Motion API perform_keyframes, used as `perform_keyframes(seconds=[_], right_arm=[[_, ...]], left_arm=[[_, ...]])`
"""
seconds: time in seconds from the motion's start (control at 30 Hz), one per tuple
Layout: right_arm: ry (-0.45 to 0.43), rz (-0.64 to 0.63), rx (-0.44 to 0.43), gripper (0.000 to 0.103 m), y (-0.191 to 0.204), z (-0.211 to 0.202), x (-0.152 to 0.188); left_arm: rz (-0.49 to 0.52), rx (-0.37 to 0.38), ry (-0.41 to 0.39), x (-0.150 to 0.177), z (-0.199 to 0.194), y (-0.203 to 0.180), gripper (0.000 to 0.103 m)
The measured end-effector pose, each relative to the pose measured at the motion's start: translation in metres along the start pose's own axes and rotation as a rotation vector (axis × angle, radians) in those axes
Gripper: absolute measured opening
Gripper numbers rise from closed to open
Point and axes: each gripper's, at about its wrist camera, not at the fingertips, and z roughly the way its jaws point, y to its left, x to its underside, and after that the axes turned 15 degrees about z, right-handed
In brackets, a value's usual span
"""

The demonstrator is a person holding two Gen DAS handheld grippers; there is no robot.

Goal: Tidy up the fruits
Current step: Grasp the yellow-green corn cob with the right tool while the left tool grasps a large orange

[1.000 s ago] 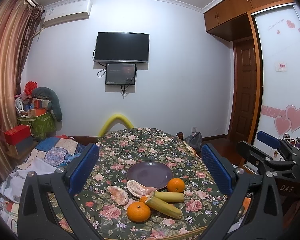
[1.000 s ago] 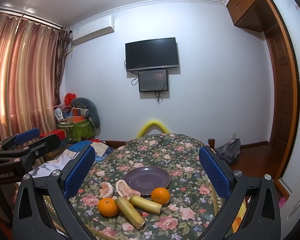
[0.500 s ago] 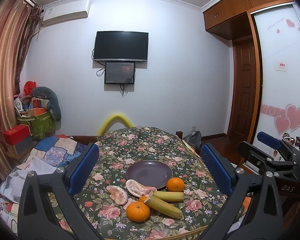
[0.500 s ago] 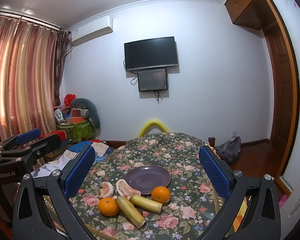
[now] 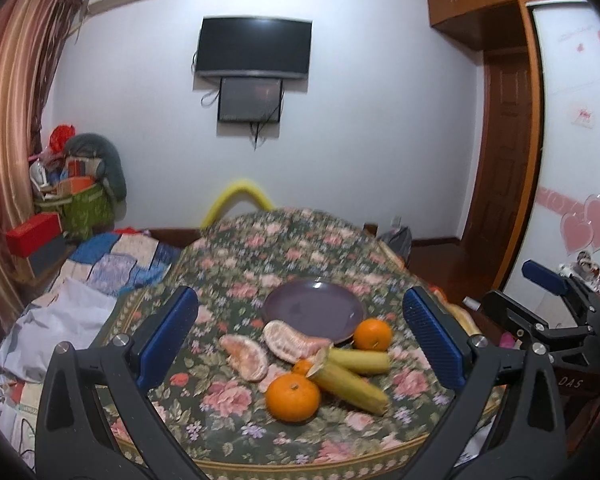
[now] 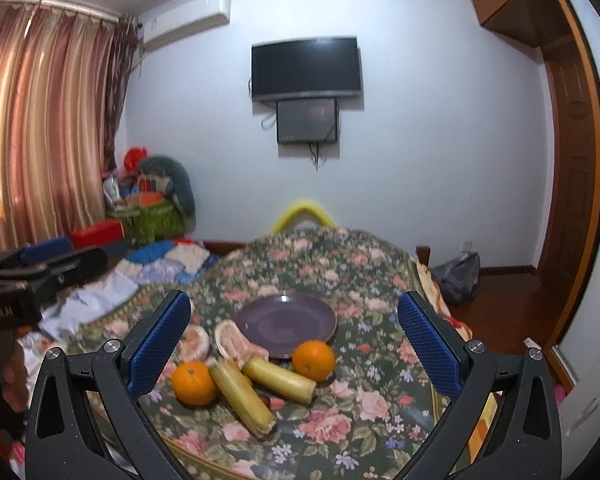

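With both the left gripper (image 5: 300, 336) and the right gripper (image 6: 294, 340) spread wide and empty, lower one squarely over the round orange fruit (image 6: 313, 360) touching the empty purple ceramic plate (image 6: 286, 319) and close gently.

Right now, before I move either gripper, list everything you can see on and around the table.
plate: 1, purple, mid-table, nothing on it
oranges: 2 whole, plus one small orange piece partly hidden; near the plate's front
pomelo segments: 2, pink, left of the plate's front
yellow-green stalks: 2, lying in front of the plate
tablecloth: 1, dark green floral
TV: 1, black, wall
smaller screen: 1, under the TV
curtain: pink-striped, left
left gripper: open, above the table's near edge
right gripper: open, holding nothing
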Motion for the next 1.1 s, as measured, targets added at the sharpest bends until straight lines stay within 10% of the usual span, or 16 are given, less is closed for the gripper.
perform_keyframes(seconds=[0.43, 1.1], right_arm=[[0.261, -0.021, -0.033, 0.101, -0.005, 0.066, 0.04], [0.588, -0.032, -0.165, 0.06, 0.006, 0.146, 0.098]], left_arm=[[-0.011, 0.089, 0.241, 0.051, 0.07, 0.018, 0.081], [-0.04, 0.17, 0.428, 0.098, 0.135, 0.022, 0.08]])
